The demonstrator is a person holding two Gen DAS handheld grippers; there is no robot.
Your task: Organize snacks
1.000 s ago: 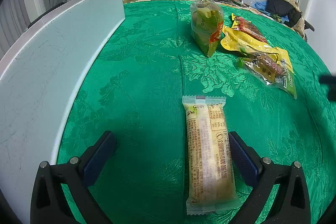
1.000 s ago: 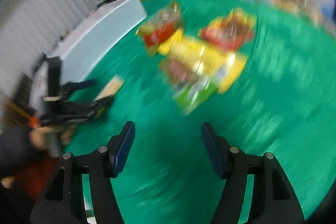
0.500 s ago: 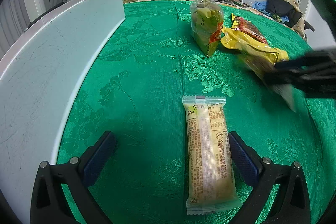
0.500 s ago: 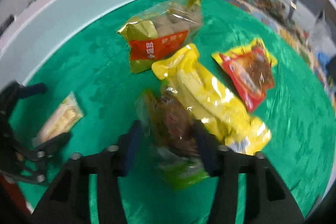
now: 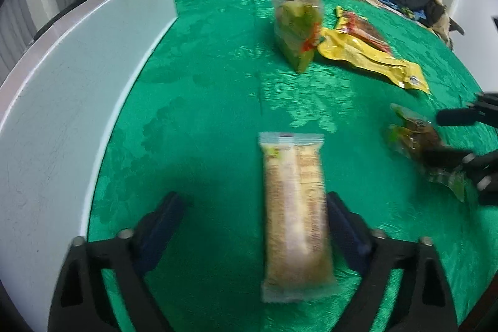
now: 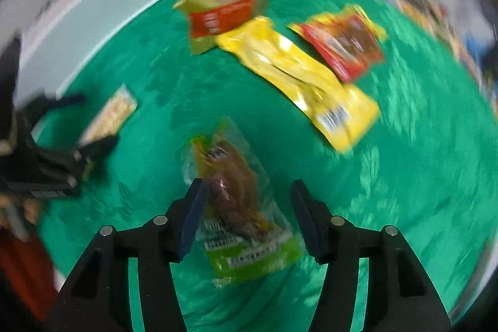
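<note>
On the green-clothed worktop (image 5: 202, 101) the sorting looked barely begun: three packets lay loose at upper right, the left gripper's (image 5: 253, 226) spread fingers flanked a biscuit pack (image 5: 294, 217), the right gripper's (image 6: 247, 210) straddled a clear-and-green pouch (image 6: 239, 207), unpinched.

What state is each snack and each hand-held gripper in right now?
Left hand-held gripper: open, jaws either side of the cracker pack.
Cracker pack: sealed, flat on the green cloth.
Right hand-held gripper: open around the brown snack pack; contact unclear.
Brown snack pack: sealed, between the jaws.
Yellow pack: sealed, lying flat.
Red pack: sealed, lying flat.
Red-label bag: sealed.
</note>
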